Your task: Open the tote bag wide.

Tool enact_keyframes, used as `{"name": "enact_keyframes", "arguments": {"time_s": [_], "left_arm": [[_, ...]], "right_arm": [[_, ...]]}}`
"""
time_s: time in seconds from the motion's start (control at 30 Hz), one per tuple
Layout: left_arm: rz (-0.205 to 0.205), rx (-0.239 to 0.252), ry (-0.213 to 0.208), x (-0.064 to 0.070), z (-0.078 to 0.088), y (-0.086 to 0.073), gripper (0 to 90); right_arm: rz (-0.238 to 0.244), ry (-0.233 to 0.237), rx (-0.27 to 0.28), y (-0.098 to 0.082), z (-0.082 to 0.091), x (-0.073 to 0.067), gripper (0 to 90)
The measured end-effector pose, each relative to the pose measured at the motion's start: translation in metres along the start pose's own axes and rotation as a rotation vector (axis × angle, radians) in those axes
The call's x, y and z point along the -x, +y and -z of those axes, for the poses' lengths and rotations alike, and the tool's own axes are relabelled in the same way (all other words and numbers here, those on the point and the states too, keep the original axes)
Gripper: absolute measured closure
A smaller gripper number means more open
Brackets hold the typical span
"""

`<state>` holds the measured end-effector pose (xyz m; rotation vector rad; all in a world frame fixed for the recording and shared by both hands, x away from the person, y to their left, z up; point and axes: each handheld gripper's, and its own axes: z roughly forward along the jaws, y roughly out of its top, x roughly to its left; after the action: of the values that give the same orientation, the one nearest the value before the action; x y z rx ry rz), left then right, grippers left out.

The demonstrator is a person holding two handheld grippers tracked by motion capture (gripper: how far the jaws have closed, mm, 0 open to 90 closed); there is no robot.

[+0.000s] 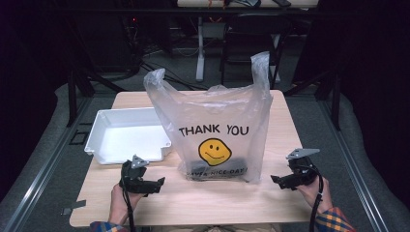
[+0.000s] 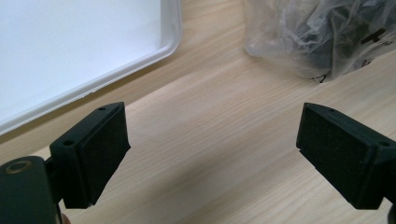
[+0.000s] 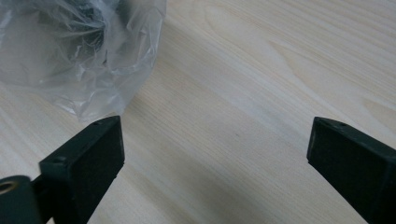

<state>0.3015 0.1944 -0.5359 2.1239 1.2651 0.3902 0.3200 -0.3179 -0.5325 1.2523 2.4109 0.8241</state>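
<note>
A clear plastic bag point(image 1: 215, 130) printed "THANK YOU" with a yellow smiley stands upright in the middle of the wooden table point(image 1: 285, 140), its two handles sticking up. Something dark lies inside at its bottom. My left gripper point(image 1: 158, 183) rests low at the bag's front left, open, nothing between its jaws. My right gripper point(image 1: 275, 180) sits at the bag's front right, also open and empty. In the left gripper view the bag's corner point(image 2: 322, 37) lies ahead to the right. The right gripper view has the bag's corner point(image 3: 79, 56) at the upper left.
An empty white tray point(image 1: 126, 135) sits on the table's left half, just beyond my left gripper; its rim point(image 2: 154, 51) crosses the left gripper view. Beyond the table stand dark stands, cables and a desk leg. Bare wood lies in front of the bag.
</note>
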Motion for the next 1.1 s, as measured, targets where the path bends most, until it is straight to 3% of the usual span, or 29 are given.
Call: {"name": "enact_keyframes", "arguments": {"time_s": [0.1, 0.4, 0.63, 0.77, 0.9, 0.97, 1.0, 1.1], "left_arm": [[0.005, 0.009, -0.017, 0.003, 0.001, 0.001, 9.9], [0.031, 0.023, -0.073, 0.011, -0.001, 0.007, 12.1], [0.028, 0.045, -0.085, 0.016, -0.001, 0.013, 14.4], [0.033, 0.052, -0.095, 0.019, -0.003, 0.016, 14.8], [0.041, 0.069, -0.106, 0.022, -0.004, 0.021, 15.7], [0.045, 0.076, -0.115, 0.024, -0.003, 0.022, 15.8], [0.045, 0.089, -0.114, 0.026, -0.002, 0.023, 16.0], [0.037, 0.099, -0.125, 0.031, -0.002, 0.025, 16.0]], "right_arm": [[0.0, 0.034, 0.009, 0.001, 0.001, -0.001, 7.8], [0.025, 0.061, -0.004, 0.003, 0.003, -0.008, 19.3], [0.002, 0.102, 0.021, 0.007, 0.003, -0.013, 27.5], [0.022, 0.091, 0.018, 0.011, 0.004, -0.014, 31.3], [0.022, 0.116, 0.05, 0.017, 0.007, -0.021, 37.1], [0.044, 0.098, 0.035, 0.019, 0.009, -0.021, 37.8], [0.027, 0.13, 0.063, 0.021, 0.009, -0.026, 39.0], [0.039, 0.147, 0.069, 0.024, 0.009, -0.03, 39.4]]}}
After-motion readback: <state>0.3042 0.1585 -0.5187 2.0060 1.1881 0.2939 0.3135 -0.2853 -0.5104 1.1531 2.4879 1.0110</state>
